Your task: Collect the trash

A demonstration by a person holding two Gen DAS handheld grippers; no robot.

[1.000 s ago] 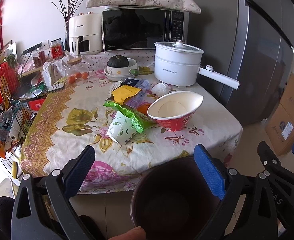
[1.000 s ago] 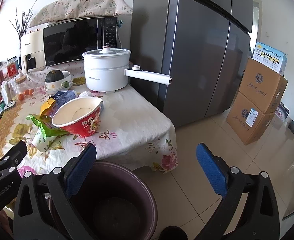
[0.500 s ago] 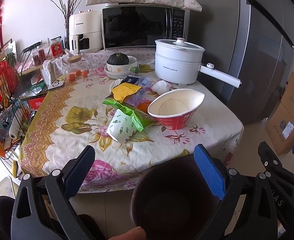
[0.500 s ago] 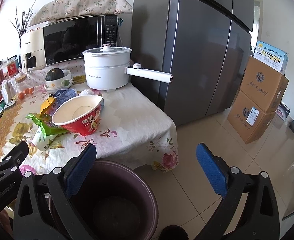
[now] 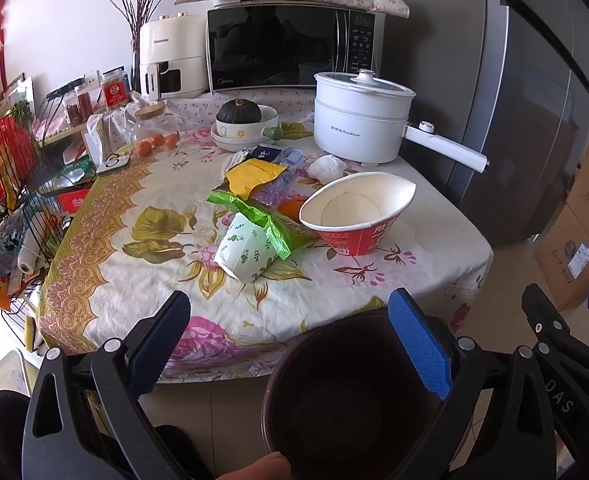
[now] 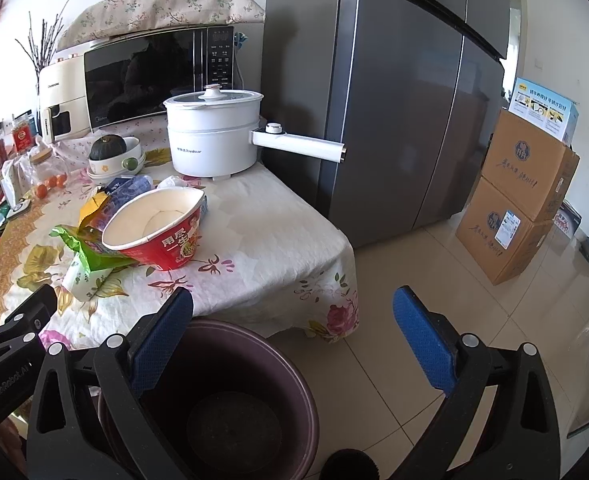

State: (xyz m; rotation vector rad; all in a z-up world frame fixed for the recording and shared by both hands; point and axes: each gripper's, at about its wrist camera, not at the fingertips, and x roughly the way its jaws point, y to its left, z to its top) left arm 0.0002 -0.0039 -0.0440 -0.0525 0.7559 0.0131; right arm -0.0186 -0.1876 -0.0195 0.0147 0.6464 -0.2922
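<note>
Trash lies on the floral tablecloth: a red noodle bowl (image 5: 358,216) (image 6: 162,228) tipped on its side, a green wrapper (image 5: 262,220) (image 6: 86,246), a white leaf-print paper cup (image 5: 246,252) (image 6: 80,280), a yellow packet (image 5: 254,174) and a crumpled white tissue (image 5: 326,168). A dark maroon bin (image 5: 346,392) (image 6: 230,404) stands on the floor at the table's near edge. My left gripper (image 5: 290,340) is open and empty, short of the table, above the bin. My right gripper (image 6: 294,340) is open and empty, over the bin's right rim and the floor.
A white electric pot (image 5: 360,120) with a long handle, a microwave (image 5: 290,48), an air fryer (image 5: 172,56), a bowl with a squash (image 5: 246,120) and a jar with tomatoes (image 5: 156,132) stand behind. A wire rack (image 5: 10,200) is left. The fridge (image 6: 406,92) and cardboard boxes (image 6: 522,196) are right.
Both views have shifted slightly; the table and trash sit a touch higher and farther. Both grippers stay open and empty.
</note>
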